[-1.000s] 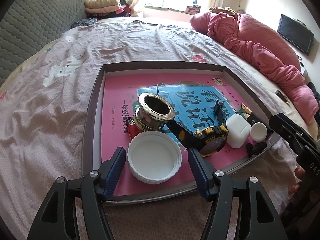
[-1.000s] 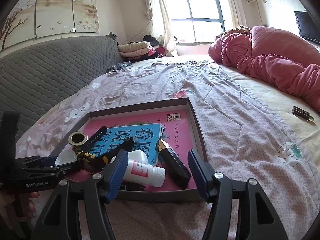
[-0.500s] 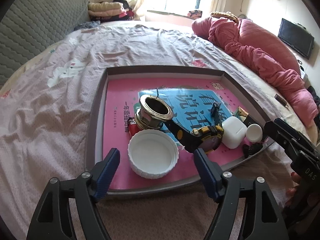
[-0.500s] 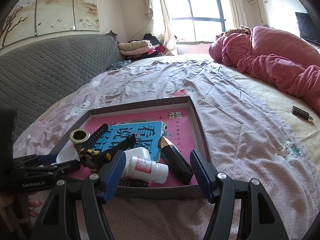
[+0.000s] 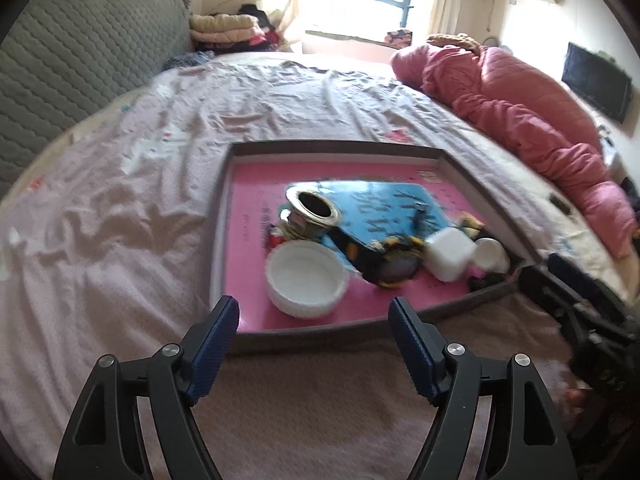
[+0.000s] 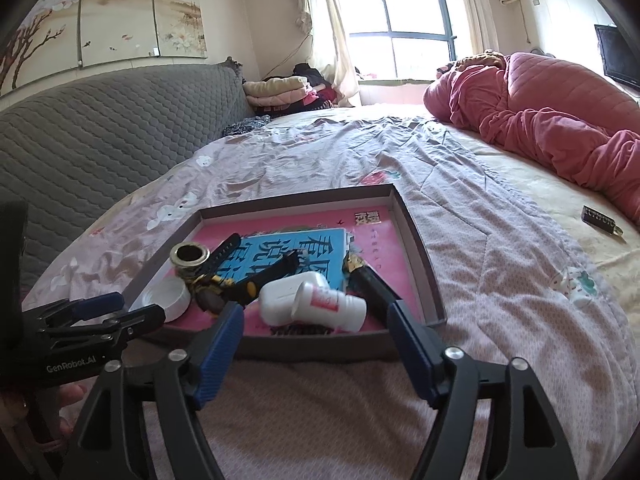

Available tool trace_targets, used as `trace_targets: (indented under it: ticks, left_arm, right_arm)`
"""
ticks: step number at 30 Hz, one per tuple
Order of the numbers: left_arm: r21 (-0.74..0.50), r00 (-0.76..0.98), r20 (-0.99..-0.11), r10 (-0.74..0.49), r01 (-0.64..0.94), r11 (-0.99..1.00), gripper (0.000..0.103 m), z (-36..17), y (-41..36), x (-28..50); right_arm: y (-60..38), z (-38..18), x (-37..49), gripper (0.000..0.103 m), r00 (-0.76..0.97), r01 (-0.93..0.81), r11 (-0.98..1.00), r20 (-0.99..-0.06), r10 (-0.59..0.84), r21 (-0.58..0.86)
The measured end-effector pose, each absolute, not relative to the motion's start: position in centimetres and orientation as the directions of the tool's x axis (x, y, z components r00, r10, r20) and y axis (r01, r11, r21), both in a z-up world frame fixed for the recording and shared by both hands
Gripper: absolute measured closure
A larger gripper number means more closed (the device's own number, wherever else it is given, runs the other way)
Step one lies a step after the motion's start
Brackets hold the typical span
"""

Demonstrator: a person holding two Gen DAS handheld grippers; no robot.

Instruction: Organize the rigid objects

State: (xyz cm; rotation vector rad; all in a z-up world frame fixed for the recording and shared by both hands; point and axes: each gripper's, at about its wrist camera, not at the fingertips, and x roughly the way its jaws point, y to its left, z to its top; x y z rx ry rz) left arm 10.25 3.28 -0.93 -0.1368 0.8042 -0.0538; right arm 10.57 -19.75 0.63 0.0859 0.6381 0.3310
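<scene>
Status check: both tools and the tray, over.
Left tool open, empty. Right tool just opening, empty. White lid, bottle, tape measure in tray. Nothing blocking.

My way over the tray's near wall (image 6: 316, 346) is free; white bottle (image 6: 320, 300) and white lid (image 5: 306, 280) crowd just behind it.

Ahead of your left fingers (image 5: 216, 320) lies the tray (image 5: 320, 146) on the bed (image 5: 120, 220), its near wall just beyond the tips. Inside, the wide cap (image 5: 306, 282) sits nearest, between the two fingers; behind it stands the metal ring (image 5: 314, 210), and to their right the tape measure (image 5: 384, 260), then the small case (image 5: 448, 252). Past your right fingers (image 6: 408, 332) the bottle (image 6: 330, 304) lies on its side in the tray's near end — the case touching its left.
</scene>
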Motion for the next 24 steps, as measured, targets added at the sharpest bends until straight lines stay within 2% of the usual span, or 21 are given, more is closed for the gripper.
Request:
trace_targets:
  ticks: [5, 9, 24]
  left_arm:
    - [-0.213, 0.702, -0.694, -0.159, 0.010, 0.977, 0.025, -0.3, 2.8, 8.2]
    - [-0.161, 0.719, -0.689, -0.095, -0.024, 0.987, 0.025, 0.0, 2.0, 6.5]
    - [-0.112, 0.725, -0.688, -0.029, -0.066, 0.992, 0.025, 1.1, 0.8, 2.8]
  right_arm:
    - [-19.4, 0.9, 9.4, 0.028, 0.751, -0.276, 0.947, -0.579, 0.319, 0.165]
    - [-19.5, 1.2, 8.4, 0.028, 0.750, -0.265, 0.951, -0.586, 0.308, 0.161]
    - [-20.0, 1.7, 4.7, 0.027, 0.735, -0.245, 0.957, -0.613, 0.289, 0.157]
